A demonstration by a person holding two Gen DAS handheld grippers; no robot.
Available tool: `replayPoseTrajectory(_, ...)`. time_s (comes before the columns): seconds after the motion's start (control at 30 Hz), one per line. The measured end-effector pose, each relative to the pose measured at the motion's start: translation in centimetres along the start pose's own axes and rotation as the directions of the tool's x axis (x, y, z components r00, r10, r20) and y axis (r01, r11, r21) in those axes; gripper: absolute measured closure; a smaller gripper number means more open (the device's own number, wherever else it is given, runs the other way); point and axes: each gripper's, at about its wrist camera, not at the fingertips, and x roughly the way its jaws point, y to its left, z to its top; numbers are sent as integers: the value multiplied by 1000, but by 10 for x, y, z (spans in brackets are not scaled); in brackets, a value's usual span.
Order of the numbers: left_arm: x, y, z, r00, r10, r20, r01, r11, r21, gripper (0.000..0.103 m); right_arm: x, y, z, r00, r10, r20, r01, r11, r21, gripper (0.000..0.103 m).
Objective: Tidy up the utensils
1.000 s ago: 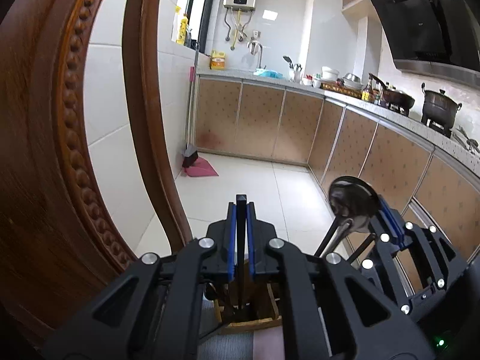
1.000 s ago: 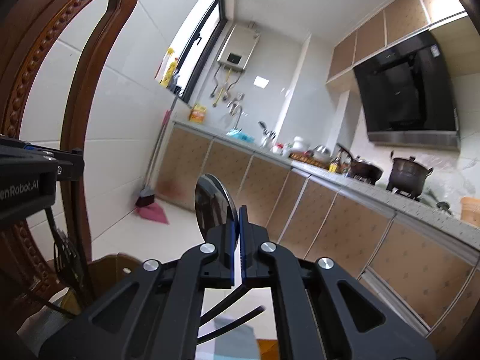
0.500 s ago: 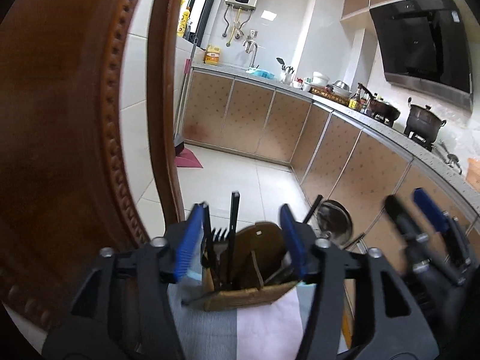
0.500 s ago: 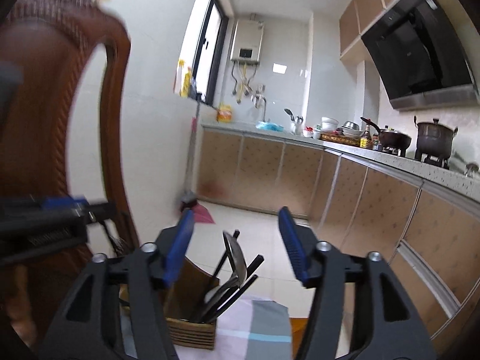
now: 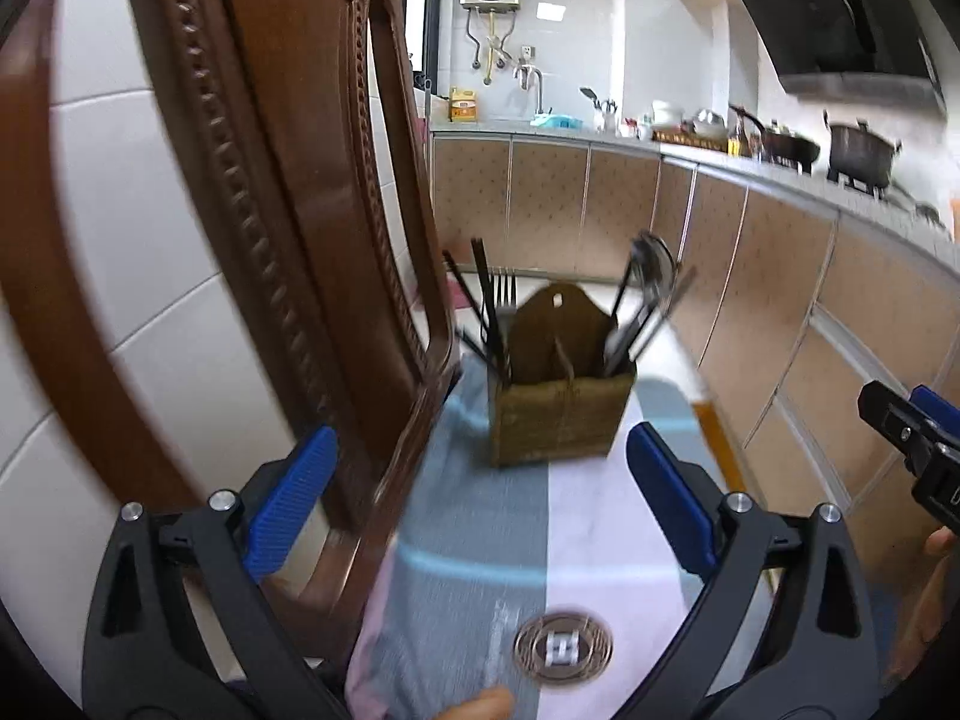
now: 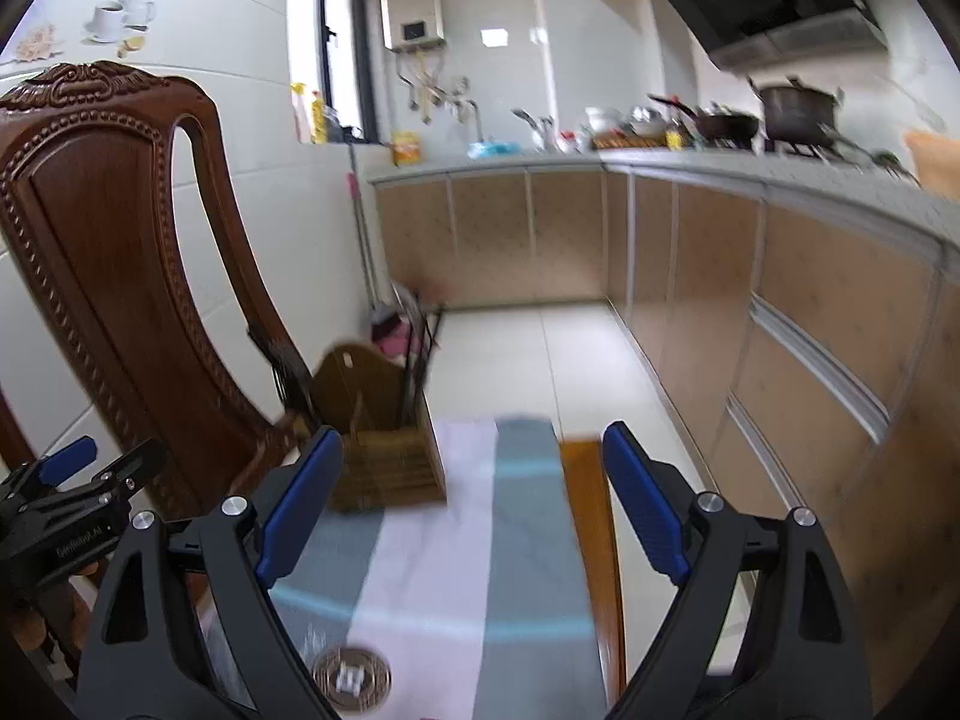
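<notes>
Both claws are opening wide with nothing in them — left claw (image 5: 480,492), right claw (image 6: 474,498). The box (image 5: 561,414) holds forks and spoons.

A wooden table (image 6: 585,516) carries a striped cloth (image 5: 540,516) and a utensil holder (image 5: 561,414).

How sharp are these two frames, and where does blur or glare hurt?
Left wrist view: utensil holder and chair back are motion-smeared, though the fork still reads. Right wrist view: the holder is blurrier still, its contents indistinct; the window is bright without washing anything out.
</notes>
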Motion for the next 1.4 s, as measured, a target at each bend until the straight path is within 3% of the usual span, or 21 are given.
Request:
replayPoseTrajectory(0.17, -43, -4, -19, 999, -31, 13, 31, 1000, 6, 4, -45, 5, -34, 997, -73, -3, 73, 997, -24, 14)
replayPoseTrajectory(0.23, -62, -6, -25, 998, -58, 18, 58, 998, 20, 4, -60, 4, -42, 996, -92, 0, 92, 995, -25, 4)
replayPoseTrajectory(0.47, -116, -12, -40, 993, -73, 88, 69, 997, 46, 4, -117, 1, -67, 981, -170, 97, 172, 985, -8, 3)
replayPoseTrajectory(0.7, -148, -14, -46, 985, -104, 140, 98, 994, 55, 4, -152, 3, -76, 972, -187, 143, 190, 982, -10, 3)
replayPoseTrajectory(1.4, -175, -21, -47, 977, -118, 177, 104, 991, 83, 4, -184, 6, -80, 958, -191, 215, 199, 980, -13, 3)
